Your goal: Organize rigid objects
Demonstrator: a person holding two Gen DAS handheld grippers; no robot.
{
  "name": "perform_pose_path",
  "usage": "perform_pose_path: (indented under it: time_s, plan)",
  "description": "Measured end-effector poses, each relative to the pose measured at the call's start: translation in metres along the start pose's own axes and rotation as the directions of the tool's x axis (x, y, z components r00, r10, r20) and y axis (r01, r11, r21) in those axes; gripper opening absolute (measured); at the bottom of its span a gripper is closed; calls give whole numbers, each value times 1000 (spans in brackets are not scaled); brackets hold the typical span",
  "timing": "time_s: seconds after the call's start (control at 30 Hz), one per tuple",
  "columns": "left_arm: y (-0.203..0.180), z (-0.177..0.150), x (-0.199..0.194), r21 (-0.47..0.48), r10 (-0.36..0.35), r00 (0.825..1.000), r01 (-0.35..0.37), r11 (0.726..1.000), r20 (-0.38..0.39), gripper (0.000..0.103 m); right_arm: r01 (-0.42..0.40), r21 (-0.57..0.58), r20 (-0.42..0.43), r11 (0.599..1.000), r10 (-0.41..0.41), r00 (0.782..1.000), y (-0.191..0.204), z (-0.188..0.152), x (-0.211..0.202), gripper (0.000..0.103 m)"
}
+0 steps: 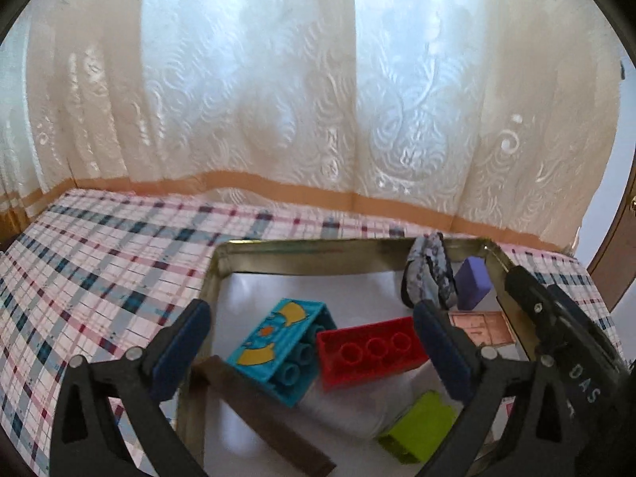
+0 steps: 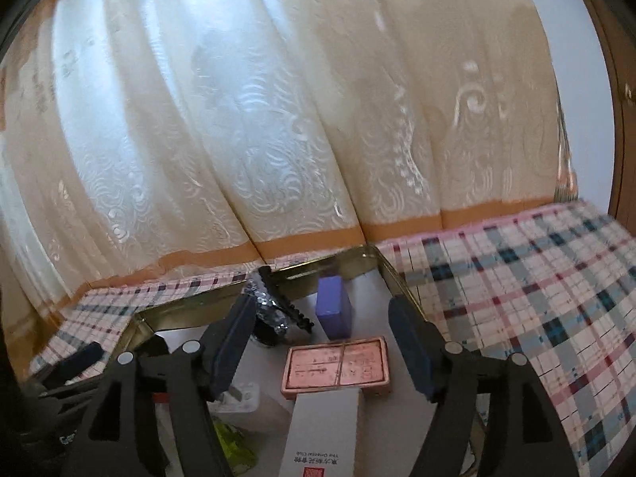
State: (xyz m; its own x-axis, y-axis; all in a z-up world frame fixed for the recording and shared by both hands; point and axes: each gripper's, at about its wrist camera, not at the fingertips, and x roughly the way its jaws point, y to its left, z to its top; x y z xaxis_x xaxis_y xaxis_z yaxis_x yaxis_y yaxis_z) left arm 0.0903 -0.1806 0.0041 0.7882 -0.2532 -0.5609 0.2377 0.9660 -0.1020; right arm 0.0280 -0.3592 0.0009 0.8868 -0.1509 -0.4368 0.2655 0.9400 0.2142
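A gold metal tray [image 1: 302,247] lies on the plaid cloth and holds a teal toy brick [image 1: 278,348], a red brick [image 1: 371,351], a lime green block [image 1: 421,425], a brown strip [image 1: 258,409], a purple block [image 1: 473,284], a speckled hair clip [image 1: 427,274] and a pink card box [image 1: 487,328]. My left gripper [image 1: 310,349] is open above the bricks and holds nothing. My right gripper [image 2: 322,346] is open over the tray [image 2: 183,305], above the pink box [image 2: 336,363] and a white box [image 2: 324,433]. The purple block [image 2: 334,308] and clip [image 2: 274,314] lie beyond it.
A cream patterned curtain [image 1: 318,99] hangs close behind the tray. Plaid cloth [image 1: 91,262] stretches left of the tray and, in the right wrist view, to its right [image 2: 536,286]. A wooden door edge [image 1: 614,262] is at far right. The right gripper's body [image 1: 556,318] shows beside the tray.
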Motion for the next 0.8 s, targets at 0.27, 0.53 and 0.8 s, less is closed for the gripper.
perform_pose_path:
  time_s: [0.27, 0.53, 0.8]
  plan:
    - [7, -14, -24, 25, 31, 986, -35, 999, 161, 103, 67, -38, 151, 997, -60, 987, 9, -4, -25, 72]
    - [10, -21, -33, 33, 41, 977, -49, 998, 209, 103, 130, -24, 219, 991, -122, 968, 8, -7, -44, 72]
    - [10, -32, -57, 77, 26, 962, -49, 996, 271, 103, 170, -58, 284, 984, -147, 947, 20, -19, -72, 72]
